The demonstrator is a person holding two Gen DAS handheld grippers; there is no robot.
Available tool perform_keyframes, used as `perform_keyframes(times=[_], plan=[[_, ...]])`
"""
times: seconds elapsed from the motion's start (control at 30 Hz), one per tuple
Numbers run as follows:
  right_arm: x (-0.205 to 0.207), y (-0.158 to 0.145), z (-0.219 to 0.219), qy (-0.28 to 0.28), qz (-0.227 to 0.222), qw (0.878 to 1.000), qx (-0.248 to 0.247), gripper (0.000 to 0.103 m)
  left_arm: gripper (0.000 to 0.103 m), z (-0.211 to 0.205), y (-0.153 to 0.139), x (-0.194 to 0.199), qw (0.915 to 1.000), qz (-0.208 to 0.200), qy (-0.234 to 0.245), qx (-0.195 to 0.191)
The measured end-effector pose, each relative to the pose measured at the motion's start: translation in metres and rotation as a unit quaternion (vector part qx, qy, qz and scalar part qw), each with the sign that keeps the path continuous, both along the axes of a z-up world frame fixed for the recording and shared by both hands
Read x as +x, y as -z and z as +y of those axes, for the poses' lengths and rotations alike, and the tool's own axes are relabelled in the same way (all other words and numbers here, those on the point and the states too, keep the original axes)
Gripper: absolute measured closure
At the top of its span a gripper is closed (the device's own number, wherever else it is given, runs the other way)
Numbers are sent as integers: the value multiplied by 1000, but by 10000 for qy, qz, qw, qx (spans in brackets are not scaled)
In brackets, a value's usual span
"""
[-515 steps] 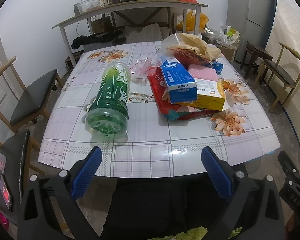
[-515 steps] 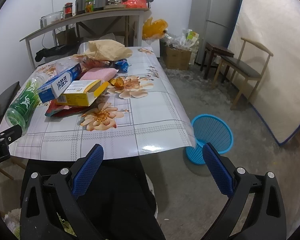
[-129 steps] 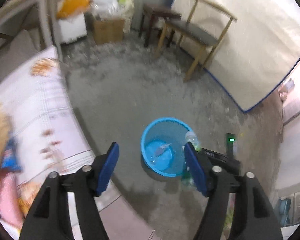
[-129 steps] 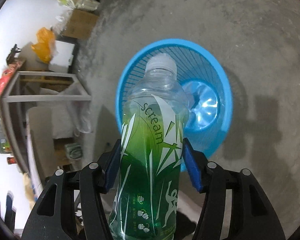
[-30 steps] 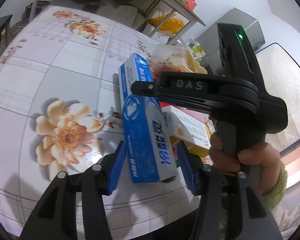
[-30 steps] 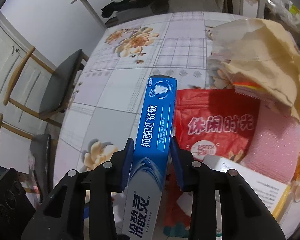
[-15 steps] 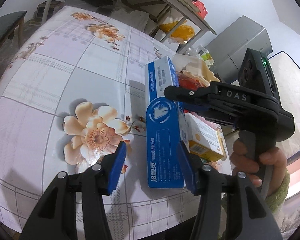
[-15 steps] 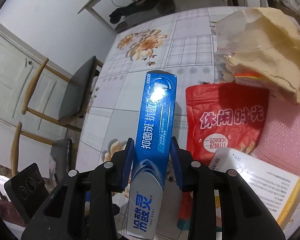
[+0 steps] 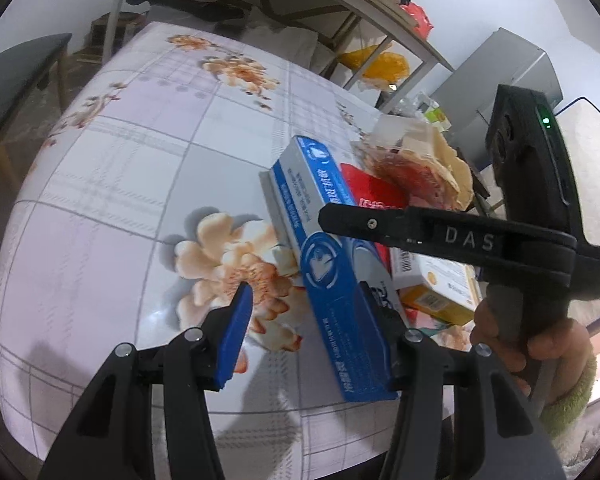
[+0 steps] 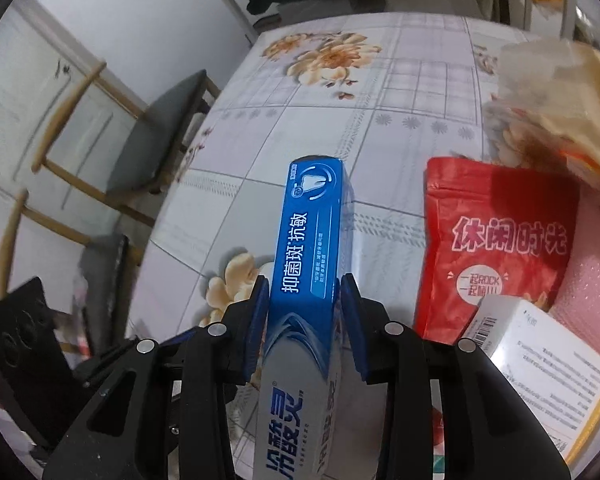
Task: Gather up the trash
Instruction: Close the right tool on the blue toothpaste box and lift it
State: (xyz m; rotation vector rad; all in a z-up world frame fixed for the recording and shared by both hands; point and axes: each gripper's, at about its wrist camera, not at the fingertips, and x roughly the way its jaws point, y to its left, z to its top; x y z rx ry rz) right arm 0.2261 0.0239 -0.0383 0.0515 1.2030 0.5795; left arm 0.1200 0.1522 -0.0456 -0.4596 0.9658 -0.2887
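The blue toothpaste box (image 10: 306, 280) stands between the pads of the right tool (image 10: 305, 332), which clamps its long sides near the lower end, its jaws just eased a touch wider; the far end tilts out over the flowered table (image 10: 380, 92). In the left wrist view the same box (image 9: 332, 276) lies between the parted pads of the left tool (image 9: 304, 336), touching the right pad only, so that tool grips nothing. Just beside the box lie a red snack pouch (image 10: 500, 248) and a white carton (image 10: 540, 364).

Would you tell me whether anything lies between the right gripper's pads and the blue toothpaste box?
Nothing visible does: the right gripper has the blue toothpaste box directly between its pads, raised off the table. The left gripper flanks it too.
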Motion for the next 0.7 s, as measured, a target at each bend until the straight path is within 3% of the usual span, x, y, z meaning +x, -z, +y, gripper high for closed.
perform_keyframes(times=[0.17,0.33,0.43,0.6,0.7], plan=[[-7,5,4,-14,-70,9993,-355,57,52,4,1,-8,9997,38,-124,214],[-17,9,4,-90,-82,9985,-536,54,52,5,0,-15,9988,46,-198,455],[-19,13,4,-128,-54,9985,-524,66,51,5,-2,-18,9980,-8,-222,585],[-26,6,0,-95,-138,9993,-342,72,49,6,-14,-26,9965,-213,-334,732],[-34,-6,-9,-100,-121,9999,21,72,49,7,-20,-29,9967,-289,-384,652]])
